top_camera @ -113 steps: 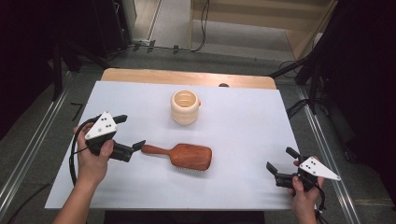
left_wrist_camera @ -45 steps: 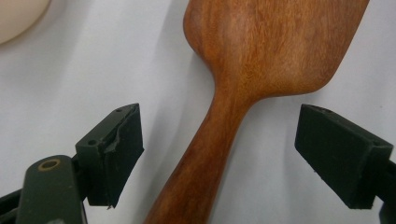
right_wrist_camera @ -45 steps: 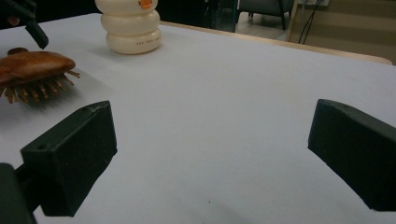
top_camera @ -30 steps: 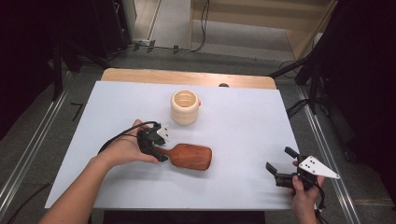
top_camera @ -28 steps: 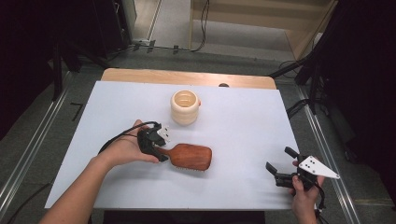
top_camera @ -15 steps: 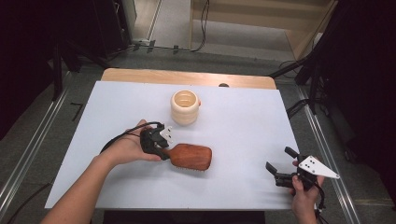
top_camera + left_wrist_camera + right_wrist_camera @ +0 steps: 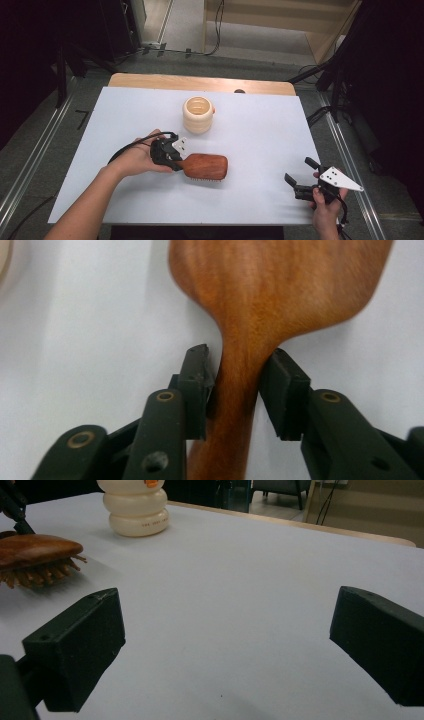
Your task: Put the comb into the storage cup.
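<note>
Two black jaws of the left claw (image 7: 235,390) have just been closing and now press on the narrow neck of the wooden hairbrush (image 7: 202,166), one pad on each side of the handle, just below where it widens into the head. A short while earlier this claw stood off to the left of the brush with nothing between its jaws; since then the hand (image 7: 135,160) has carried it in over the handle, and the brush itself lies where it did, bristles down on the white table (image 7: 260,130). From the high view the left claw (image 7: 170,152) sits at the handle end, with the brush head stretching away to its right and the ribbed cream jar (image 7: 198,115) well apart beyond it

So the grasp looks made, or very nearly: in the left gripper view the right pad touches the wood, and the left pad seems to as well, though a thin shadow there leaves a little doubt. My reading is that the brush is now ready to be lifted, perhaps toward the jar

One claw is idle: the right claw (image 7: 300,181) rests near the table's edge, jaws wide apart and empty, far to the right of the brush, as it was before
</note>
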Action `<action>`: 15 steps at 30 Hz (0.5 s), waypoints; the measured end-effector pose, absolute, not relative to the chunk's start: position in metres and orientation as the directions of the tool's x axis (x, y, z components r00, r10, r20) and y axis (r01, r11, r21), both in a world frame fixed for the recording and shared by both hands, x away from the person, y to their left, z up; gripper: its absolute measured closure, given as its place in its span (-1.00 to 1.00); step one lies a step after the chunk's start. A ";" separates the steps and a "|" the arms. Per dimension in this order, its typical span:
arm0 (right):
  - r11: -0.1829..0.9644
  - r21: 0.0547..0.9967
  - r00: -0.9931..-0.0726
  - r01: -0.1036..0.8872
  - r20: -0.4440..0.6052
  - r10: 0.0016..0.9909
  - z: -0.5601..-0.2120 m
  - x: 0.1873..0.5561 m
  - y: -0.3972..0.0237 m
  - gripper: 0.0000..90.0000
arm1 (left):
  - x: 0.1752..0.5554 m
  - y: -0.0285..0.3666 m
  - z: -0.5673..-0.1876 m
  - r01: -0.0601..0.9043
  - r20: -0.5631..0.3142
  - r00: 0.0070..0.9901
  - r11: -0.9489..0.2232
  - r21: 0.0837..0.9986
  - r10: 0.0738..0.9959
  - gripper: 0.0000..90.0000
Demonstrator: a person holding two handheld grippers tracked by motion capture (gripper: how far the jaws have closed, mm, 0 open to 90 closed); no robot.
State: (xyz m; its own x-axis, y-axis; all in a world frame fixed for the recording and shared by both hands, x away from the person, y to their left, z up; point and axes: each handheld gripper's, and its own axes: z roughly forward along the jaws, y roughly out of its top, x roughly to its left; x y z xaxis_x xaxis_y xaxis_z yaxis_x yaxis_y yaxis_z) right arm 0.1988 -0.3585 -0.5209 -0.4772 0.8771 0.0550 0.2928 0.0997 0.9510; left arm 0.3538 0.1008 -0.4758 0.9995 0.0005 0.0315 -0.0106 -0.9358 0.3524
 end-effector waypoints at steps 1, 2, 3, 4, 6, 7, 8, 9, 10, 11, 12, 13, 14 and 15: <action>0.100 0.951 -0.477 0.293 0.055 0.877 -0.521 0.199 -0.359 -1.00 | 0.354 0.101 -0.476 -0.011 0.032 1.000 -0.936 0.352 0.001 0.50; 0.100 0.951 -0.477 0.292 0.054 0.877 -0.521 0.199 -0.359 -1.00 | 0.353 0.101 -0.476 -0.023 0.038 0.999 -0.935 0.355 -0.011 0.50; 0.100 0.951 -0.477 0.292 0.054 0.877 -0.521 0.199 -0.358 -1.00 | 0.353 0.101 -0.476 -0.039 0.043 0.999 -0.935 0.353 -0.025 0.51; 0.101 0.951 -0.477 0.292 0.053 0.877 -0.521 0.199 -0.358 -1.00 | 0.352 0.101 -0.476 -0.048 0.047 0.998 -0.935 0.351 -0.034 0.53; 0.102 0.951 -0.476 0.292 0.053 0.878 -0.521 0.199 -0.358 -1.00 | 0.350 0.101 -0.475 -0.070 0.058 0.997 -0.934 0.351 -0.052 0.60; 0.101 0.950 -0.475 0.294 0.054 0.878 -0.521 0.199 -0.359 -1.00 | 0.350 0.101 -0.475 -0.083 0.068 0.996 -0.935 0.345 -0.064 0.60; 0.101 0.950 -0.475 0.294 0.054 0.878 -0.521 0.199 -0.359 -1.00 | 0.350 0.101 -0.475 -0.083 0.068 0.996 -0.935 0.345 -0.064 0.60; 0.101 0.950 -0.475 0.295 0.054 0.878 -0.521 0.199 -0.359 -1.00 | 0.349 0.101 -0.475 -0.081 0.068 0.996 -0.934 0.348 -0.061 0.60; 0.100 0.950 -0.474 0.295 0.055 0.879 -0.521 0.199 -0.359 -1.00 | 0.349 0.102 -0.474 -0.064 0.063 0.997 -0.927 0.371 -0.044 0.61; 0.100 0.950 -0.474 0.295 0.055 0.879 -0.521 0.199 -0.359 -1.00 | 0.349 0.102 -0.474 -0.064 0.063 0.997 -0.927 0.371 -0.044 0.61; 0.100 0.950 -0.475 0.294 0.055 0.878 -0.521 0.199 -0.359 -1.00 | 0.349 0.104 -0.472 -0.048 0.056 0.998 -0.922 0.384 -0.028 0.61; 0.100 0.950 -0.475 0.294 0.055 0.878 -0.521 0.199 -0.359 -1.00 | 0.348 0.105 -0.470 -0.026 0.057 0.998 -0.913 0.406 -0.003 0.61; 0.098 0.951 -0.477 0.294 0.057 0.877 -0.521 0.199 -0.359 -1.00 | 0.347 0.108 -0.467 0.006 0.064 0.997 -0.892 0.452 0.039 0.61; 0.098 0.951 -0.477 0.294 0.057 0.877 -0.521 0.199 -0.359 -1.00 | 0.346 0.110 -0.466 0.017 0.069 0.996 -0.885 0.465 0.056 0.61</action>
